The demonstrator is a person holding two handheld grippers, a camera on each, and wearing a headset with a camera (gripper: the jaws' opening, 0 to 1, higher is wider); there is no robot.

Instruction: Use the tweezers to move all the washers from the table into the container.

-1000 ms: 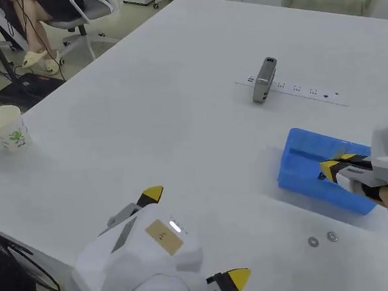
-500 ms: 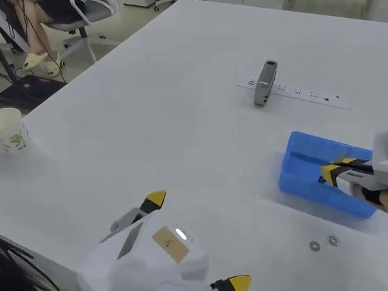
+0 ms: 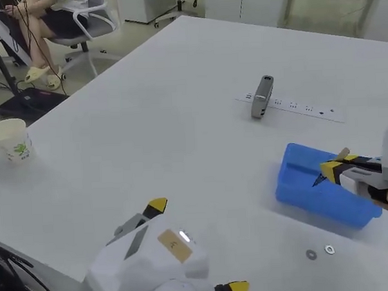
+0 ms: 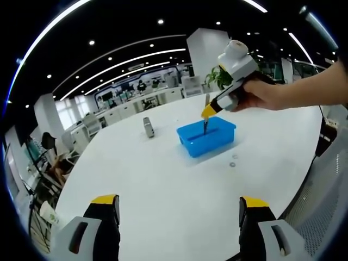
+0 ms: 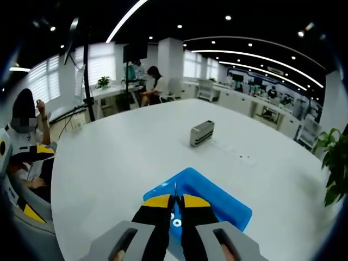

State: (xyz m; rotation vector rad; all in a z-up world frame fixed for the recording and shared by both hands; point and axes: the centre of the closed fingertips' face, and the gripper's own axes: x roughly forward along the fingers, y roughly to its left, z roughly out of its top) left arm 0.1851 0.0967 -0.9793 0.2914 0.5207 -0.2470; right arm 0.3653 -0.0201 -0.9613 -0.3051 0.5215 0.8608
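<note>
On the desk (image 3: 147, 109), two washers (image 3: 311, 254) lie side by side, close together, just off the near wall of the blue container (image 3: 312, 195). They lie apart from both tongs: the right tongs (image 3: 329, 168) hang above the container, up and to the right of the washers in the head view. The left tongs (image 3: 195, 246) are well apart to the left.

The tweezers (image 4: 205, 126) are clamped between the closed jaws of the right tongs. Their dark tip points down into the container, and the pictures do not show whether it carries anything. From the right gripper view the thin tip pokes out between the yellow pads over the container's blue floor.

The left tongs stand wide open and empty above bare desk. Farther back lie a power strip (image 3: 295, 106) with a grey plug block, and a paper cup (image 3: 10, 142) stands at the desk's left edge.
</note>
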